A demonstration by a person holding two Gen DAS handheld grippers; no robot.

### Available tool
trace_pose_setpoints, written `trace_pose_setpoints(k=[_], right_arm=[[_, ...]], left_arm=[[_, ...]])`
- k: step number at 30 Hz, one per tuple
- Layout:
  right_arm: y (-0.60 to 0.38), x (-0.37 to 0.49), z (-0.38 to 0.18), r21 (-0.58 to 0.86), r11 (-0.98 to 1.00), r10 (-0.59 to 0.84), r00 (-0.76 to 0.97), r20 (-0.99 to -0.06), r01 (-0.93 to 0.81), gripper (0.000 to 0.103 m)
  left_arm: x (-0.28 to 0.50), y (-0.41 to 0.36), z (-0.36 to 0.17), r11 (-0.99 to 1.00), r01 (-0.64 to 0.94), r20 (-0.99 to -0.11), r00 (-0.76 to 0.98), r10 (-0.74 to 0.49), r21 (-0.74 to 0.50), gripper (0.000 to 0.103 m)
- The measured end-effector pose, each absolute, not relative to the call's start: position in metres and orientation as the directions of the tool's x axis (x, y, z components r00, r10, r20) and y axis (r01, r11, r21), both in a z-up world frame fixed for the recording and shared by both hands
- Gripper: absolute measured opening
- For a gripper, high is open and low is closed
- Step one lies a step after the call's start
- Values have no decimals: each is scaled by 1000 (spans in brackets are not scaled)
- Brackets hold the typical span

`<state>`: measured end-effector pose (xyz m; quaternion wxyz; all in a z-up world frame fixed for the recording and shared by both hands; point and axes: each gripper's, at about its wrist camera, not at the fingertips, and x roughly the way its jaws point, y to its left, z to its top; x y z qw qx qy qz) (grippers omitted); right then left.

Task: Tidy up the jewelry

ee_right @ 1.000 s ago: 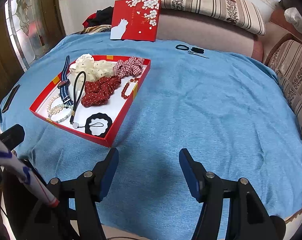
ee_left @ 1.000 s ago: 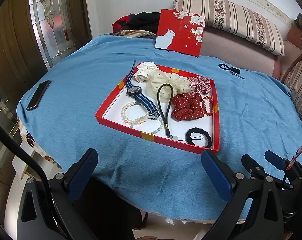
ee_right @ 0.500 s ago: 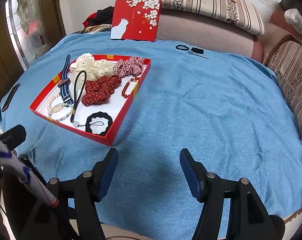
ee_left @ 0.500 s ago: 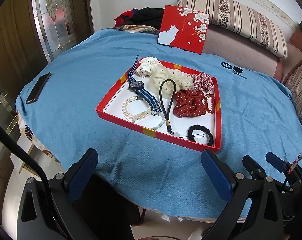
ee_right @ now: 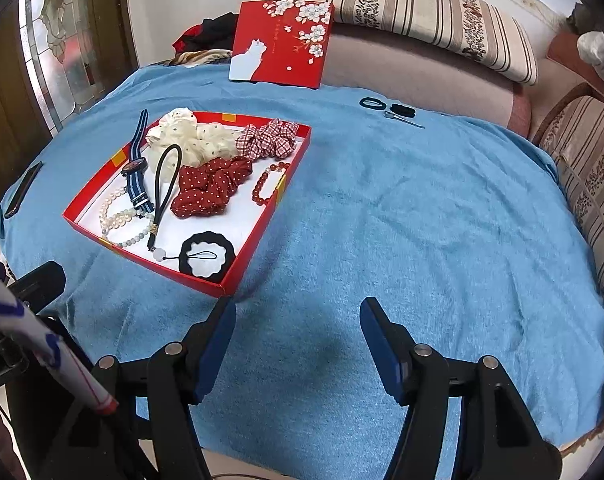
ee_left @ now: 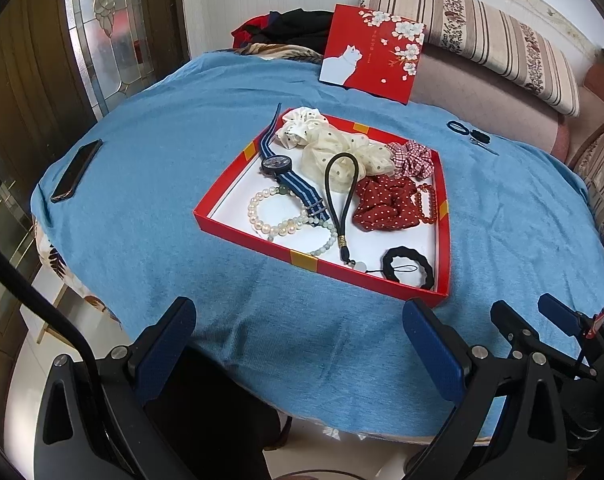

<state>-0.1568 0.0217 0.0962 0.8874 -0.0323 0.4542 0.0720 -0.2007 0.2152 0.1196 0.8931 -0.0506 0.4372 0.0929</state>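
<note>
**Both grippers wide, tray untouched**

Left wrist: left hand-held gripper (ee_left: 298, 330) spread apart, empty, at the counter (ee_left: 150, 216) near edge. Red tray (ee_left: 238, 227) at 12 o'clock holds watch (ee_left: 277, 165), pearls (ee_left: 270, 216), scrunchies, black loop. Phone (ee_left: 76, 170) at 10 o'clock.

Right wrist: right hand-held gripper (ee_right: 298, 330) spread apart, empty. Tray (ee_right: 258, 224) at 11 o'clock, just beyond the left fingertip. Lid (ee_right: 282, 42) propped at 12 o'clock.

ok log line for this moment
stage: approach | left tongs: open, empty | right tongs: open, empty | tray: full, untouched | lid: propped behind
</note>
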Motion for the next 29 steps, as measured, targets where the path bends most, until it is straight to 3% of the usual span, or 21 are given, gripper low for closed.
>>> trace_pose_setpoints(k=[29], right_arm=[[55,-152,92,-6,975,120,546,-829,-223,69]], left_arm=[[-194,247,112,952,-306,-805,566,176,-7,103]])
